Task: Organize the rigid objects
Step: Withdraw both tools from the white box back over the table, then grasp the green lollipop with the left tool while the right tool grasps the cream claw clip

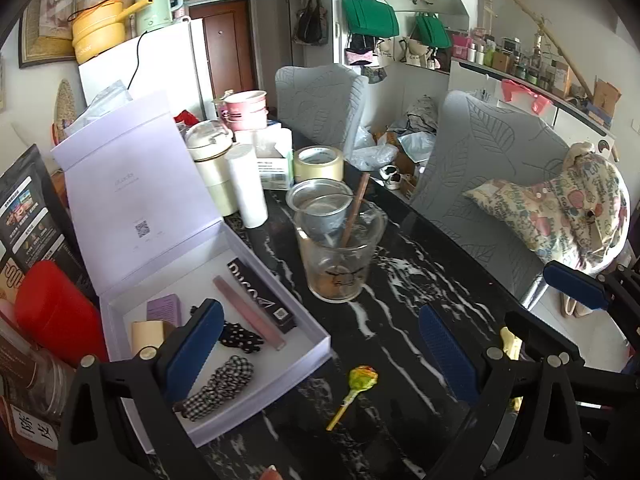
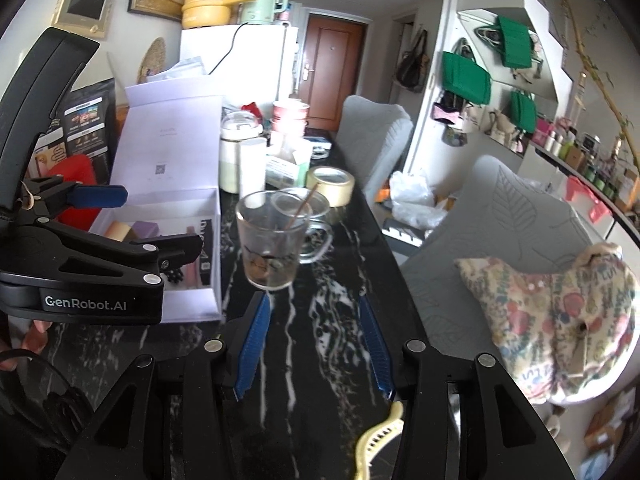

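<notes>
My left gripper stands open and wide, empty, its left pad over the near corner of the open lavender box. A wrapped lollipop lies on the black marble table between its fingers, untouched. The box holds a black carton, a pink tube, a purple item, a beige cylinder and two scrunchies. My right gripper is open over bare table, short of the glass mug. A yellow comb lies low by its right finger; no pad presses on it.
The mug holds a metal strainer and a brown stick. Behind it stand a tape roll, a white cylinder and a cream flask. Grey chairs with a patterned cushion line the table's right edge. A red container sits left of the box.
</notes>
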### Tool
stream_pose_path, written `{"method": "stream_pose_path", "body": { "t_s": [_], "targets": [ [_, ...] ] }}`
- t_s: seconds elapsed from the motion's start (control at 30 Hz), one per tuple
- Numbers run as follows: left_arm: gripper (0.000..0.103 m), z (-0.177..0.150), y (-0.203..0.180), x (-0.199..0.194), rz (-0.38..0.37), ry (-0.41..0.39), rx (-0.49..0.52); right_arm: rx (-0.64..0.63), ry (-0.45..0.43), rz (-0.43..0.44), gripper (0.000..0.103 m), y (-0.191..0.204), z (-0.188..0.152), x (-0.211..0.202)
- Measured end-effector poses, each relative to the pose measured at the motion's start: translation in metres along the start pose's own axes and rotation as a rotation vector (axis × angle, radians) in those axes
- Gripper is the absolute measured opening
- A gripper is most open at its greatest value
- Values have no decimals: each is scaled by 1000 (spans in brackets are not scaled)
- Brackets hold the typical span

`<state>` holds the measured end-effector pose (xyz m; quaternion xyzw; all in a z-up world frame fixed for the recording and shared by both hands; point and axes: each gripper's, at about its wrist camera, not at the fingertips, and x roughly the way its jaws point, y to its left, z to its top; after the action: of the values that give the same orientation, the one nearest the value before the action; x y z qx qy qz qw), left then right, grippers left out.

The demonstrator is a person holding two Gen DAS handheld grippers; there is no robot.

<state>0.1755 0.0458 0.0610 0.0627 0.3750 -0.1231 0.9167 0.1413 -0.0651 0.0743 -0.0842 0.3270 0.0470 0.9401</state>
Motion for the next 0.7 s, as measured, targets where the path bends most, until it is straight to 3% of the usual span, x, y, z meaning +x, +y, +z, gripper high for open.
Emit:
{"method": "stream_pose_path", "body": {
  "t_s": [0.5, 0.7],
  "targets": [
    [100, -12, -52, 14, -86, 73, 24, 102, 7, -8, 50, -60, -35, -23],
    [100, -21, -56, 27, -127, 144, -36, 149, 19, 4, 52, -73, -53, -25]
  ]
}}
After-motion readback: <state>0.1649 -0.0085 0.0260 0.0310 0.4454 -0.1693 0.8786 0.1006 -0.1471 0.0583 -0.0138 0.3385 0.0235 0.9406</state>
